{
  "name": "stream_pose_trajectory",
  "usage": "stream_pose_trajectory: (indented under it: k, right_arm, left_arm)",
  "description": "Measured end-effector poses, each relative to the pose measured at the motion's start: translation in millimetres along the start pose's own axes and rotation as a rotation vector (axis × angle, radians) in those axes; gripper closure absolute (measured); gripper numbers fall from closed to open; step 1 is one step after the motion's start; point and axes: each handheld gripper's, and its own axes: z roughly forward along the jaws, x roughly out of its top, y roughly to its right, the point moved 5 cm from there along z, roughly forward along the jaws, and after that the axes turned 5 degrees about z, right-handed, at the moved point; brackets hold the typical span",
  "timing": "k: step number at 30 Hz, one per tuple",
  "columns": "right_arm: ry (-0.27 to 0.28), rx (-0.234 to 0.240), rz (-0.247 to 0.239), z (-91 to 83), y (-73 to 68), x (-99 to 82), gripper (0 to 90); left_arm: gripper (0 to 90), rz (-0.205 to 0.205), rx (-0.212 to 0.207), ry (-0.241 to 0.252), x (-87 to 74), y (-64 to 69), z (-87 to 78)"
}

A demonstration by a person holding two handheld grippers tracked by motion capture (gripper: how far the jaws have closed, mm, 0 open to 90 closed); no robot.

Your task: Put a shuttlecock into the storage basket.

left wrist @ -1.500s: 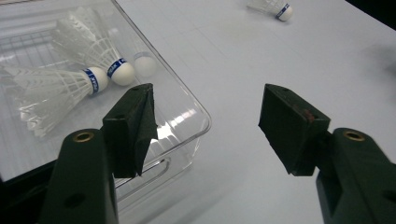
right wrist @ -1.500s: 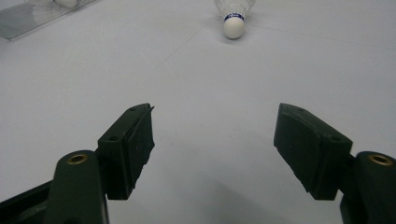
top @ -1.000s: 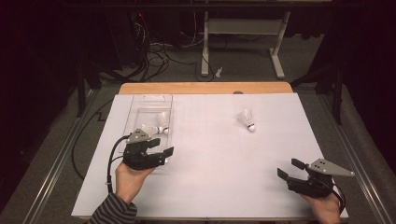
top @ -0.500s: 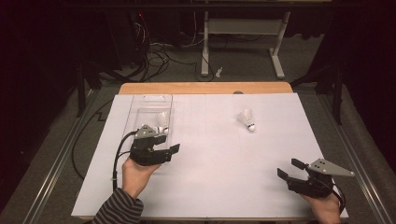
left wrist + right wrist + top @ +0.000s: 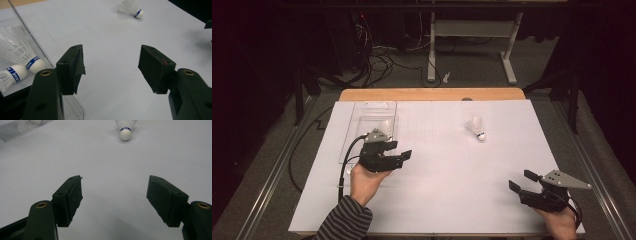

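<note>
the left gripper (image 5: 398, 151) is hovering with its jaws spread wide and nothing between them, just beside the near end of the clear tray (image 5: 357, 112); in the left gripper view the same gripper (image 5: 111, 62) is looking across bare white paper, its left jaw sitting close against the tray's transparent wall (image 5: 30, 42); two shuttlecocks in the tray (image 5: 22, 66) are lying on their sides behind that wall, white cork heads with blue bands pointing toward the jaws; the left hand (image 5: 364, 182) is gripping the tool from below, a striped sleeve (image 5: 344, 222) coming in from the bottom edge.

the right gripper (image 5: 523, 181) is resting near the front right corner of the white sheet (image 5: 447, 165), its jaws also standing wide apart and holding nothing; in the right gripper view this gripper (image 5: 113, 192) is facing the loose shuttlecock (image 5: 125, 128), which is lying well ahead of it, cork end toward the camera.

in the high view the loose shuttlecock (image 5: 476, 128) is lying on the sheet right of centre, well apart from both grippers and from the tray; beyond the far edge, a strip of the wooden table (image 5: 432, 94) is showing.
</note>
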Motion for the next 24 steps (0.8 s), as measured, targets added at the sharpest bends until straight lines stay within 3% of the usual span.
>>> stream_pose_trajectory:
  k: [24]
  right_arm:
    - [0.001, 0.000, 0.000, -0.3, -0.2, 0.0, 29.0]
  left_arm:
    - [38.4, 0.004, -0.022, 0.007, 18.1, 5.0, 19.1]
